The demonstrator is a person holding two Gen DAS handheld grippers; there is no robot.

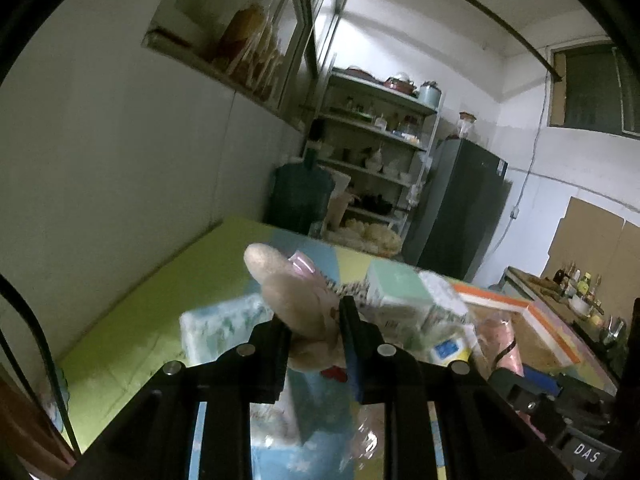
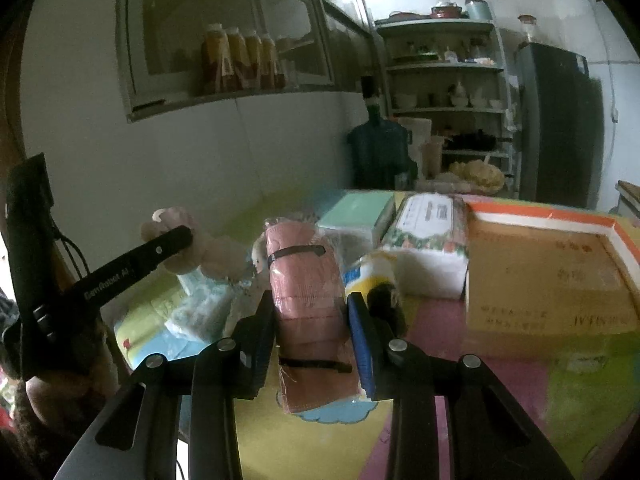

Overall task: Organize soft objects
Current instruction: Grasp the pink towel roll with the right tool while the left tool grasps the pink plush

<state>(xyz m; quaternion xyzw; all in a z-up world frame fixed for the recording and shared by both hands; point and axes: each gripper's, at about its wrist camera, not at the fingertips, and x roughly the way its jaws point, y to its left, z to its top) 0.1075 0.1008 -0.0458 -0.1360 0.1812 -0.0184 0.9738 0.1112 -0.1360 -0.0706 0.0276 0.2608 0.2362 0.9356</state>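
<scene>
**Both grippers loaded above a crowded play mat**

The left gripper (image 1: pixel 314 336) is closed on a beige plush toy (image 1: pixel 292 300), which is seen pinched between the pads with its long part sticking up past the fingertips. The right gripper (image 2: pixel 311 320) is clamped on a pink wrapped pack (image 2: pixel 308 280) banded by two black straps; its far end projects beyond the fingers.

Just below and beyond the plush toy, a pale blue tissue pack (image 1: pixel 218 326) lies on the colourful mat (image 1: pixel 132 320). Behind the pink wrapped pack, a mint-green box (image 2: pixel 356 210) and a floral tissue pack (image 2: pixel 430 236) are crowded together, with a yellow-and-white packet (image 2: pixel 370 270) close against the right finger. An open cardboard box (image 2: pixel 548 276) with an orange-edged rim stands to the right.

Farther back, a blue water jug (image 2: pixel 380 152), shelving (image 2: pixel 444 68) and a dark refrigerator (image 2: pixel 560 128) are noted against the wall.
</scene>
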